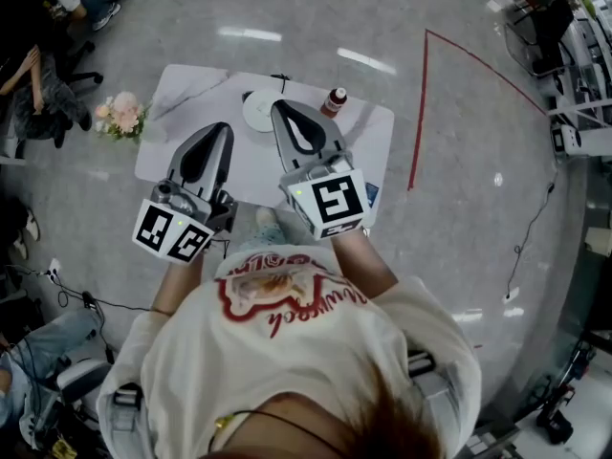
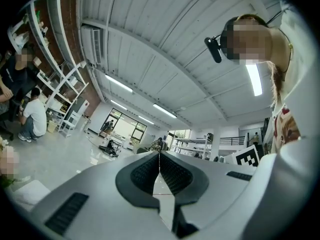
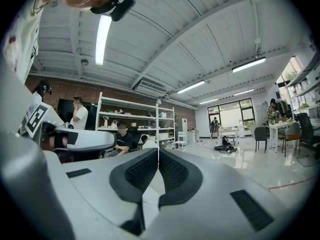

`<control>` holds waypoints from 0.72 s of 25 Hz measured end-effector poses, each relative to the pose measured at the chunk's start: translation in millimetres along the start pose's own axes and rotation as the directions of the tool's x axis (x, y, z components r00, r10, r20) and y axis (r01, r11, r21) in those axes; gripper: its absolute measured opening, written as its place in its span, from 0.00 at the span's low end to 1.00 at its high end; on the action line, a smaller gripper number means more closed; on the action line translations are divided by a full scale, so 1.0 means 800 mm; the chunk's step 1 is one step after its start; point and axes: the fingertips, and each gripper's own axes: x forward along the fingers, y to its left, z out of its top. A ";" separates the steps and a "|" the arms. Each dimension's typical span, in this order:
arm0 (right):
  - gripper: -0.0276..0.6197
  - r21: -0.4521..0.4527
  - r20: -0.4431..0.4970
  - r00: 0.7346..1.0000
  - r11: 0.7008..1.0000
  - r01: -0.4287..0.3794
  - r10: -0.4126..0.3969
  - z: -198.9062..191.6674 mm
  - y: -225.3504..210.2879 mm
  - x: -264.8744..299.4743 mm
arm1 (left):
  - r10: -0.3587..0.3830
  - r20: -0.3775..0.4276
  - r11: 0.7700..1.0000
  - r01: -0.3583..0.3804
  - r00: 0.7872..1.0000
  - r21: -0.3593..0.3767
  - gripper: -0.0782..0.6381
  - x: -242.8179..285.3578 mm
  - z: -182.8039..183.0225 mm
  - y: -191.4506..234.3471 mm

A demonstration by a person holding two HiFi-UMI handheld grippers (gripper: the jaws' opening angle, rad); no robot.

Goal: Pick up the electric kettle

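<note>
You hold the left tongs [image 1: 220, 130] and right tongs [image 1: 283, 111] clenched, empty and level over the bench [image 1: 378, 127], apparently a posture preceding any grasp.

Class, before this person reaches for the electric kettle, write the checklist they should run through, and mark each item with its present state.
1. Left gripper empty: ok, nothing between its jaws.
2. Right gripper empty: ok, nothing between its jaws.
3. Jaws open enough to take a kettle: not ok, both pairs are together.
4. Kettle found: cannot tell. A white round thing on the table may be it, partly behind the right gripper.
5. Grippers aimed at the table: not ok, both gripper views show only the room and ceiling.
6. Bottle out of the way: ok, it stands apart from the round thing.
</note>
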 end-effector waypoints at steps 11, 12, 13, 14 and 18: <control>0.07 0.003 -0.017 0.999 0.999 0.046 -0.046 -0.007 -0.009 0.022 | -0.015 -0.007 1.000 0.015 1.000 -0.025 0.13 0.012 0.002 0.033; 0.07 0.004 -0.017 0.999 0.999 0.052 -0.052 -0.008 -0.011 0.022 | -0.017 -0.010 1.000 0.017 1.000 -0.027 0.13 0.013 0.001 0.035; 0.07 0.005 -0.018 0.998 0.998 0.057 -0.057 -0.010 -0.013 0.022 | -0.021 -0.013 0.999 0.021 1.000 -0.028 0.13 0.014 -0.001 0.037; 0.07 0.005 -0.020 0.998 0.998 0.062 -0.062 -0.013 -0.014 0.022 | -0.026 -0.017 0.999 0.025 1.000 -0.029 0.13 0.016 -0.003 0.037; 0.07 0.011 -0.035 0.997 0.997 0.072 -0.071 -0.023 -0.020 0.019 | -0.043 -0.032 0.999 0.042 0.999 -0.034 0.13 0.022 -0.015 0.035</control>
